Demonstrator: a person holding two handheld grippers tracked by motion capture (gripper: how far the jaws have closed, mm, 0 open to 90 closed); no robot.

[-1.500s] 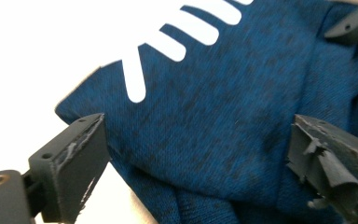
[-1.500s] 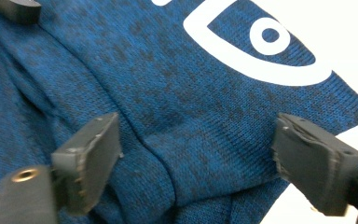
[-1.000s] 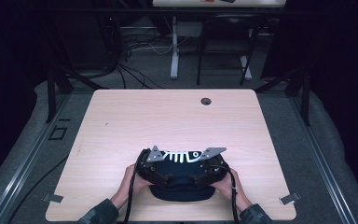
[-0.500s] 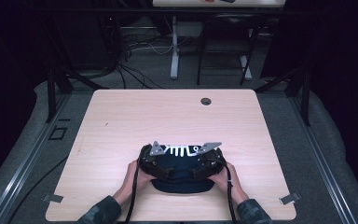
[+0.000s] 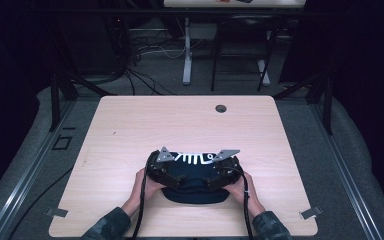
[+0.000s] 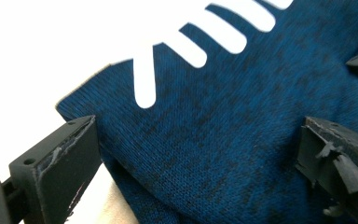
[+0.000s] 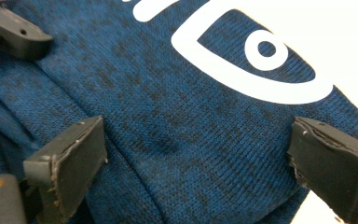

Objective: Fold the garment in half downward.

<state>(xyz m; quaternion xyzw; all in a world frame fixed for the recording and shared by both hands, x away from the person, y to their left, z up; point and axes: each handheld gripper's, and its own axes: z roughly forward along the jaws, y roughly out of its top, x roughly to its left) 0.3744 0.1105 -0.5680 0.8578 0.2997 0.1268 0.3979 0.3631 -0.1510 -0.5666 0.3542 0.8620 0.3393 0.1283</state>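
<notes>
A: Left gripper point(image 6: 191, 154) jaws wide, blue knit cloth point(image 6: 223, 135) between them, nothing pinched. Right gripper point(image 7: 200, 163) the same, spread wide over the cloth's other end.

B: Compared with a second back, we have drawn both grippers and the cloth a little toward the near table point(image 5: 130, 130) edge. In the high view the left gripper point(image 5: 161, 167) and right gripper point(image 5: 224, 167) sit at either end of the bundle point(image 5: 192, 187).

A: We judge this a regrip while folding or bunching it; no pinch yet.

B: Count: one cloth with a white fish-bone print point(image 5: 192, 158), two grippers, two hands, one table with one round hole point(image 5: 221, 108) at its far side.
</notes>
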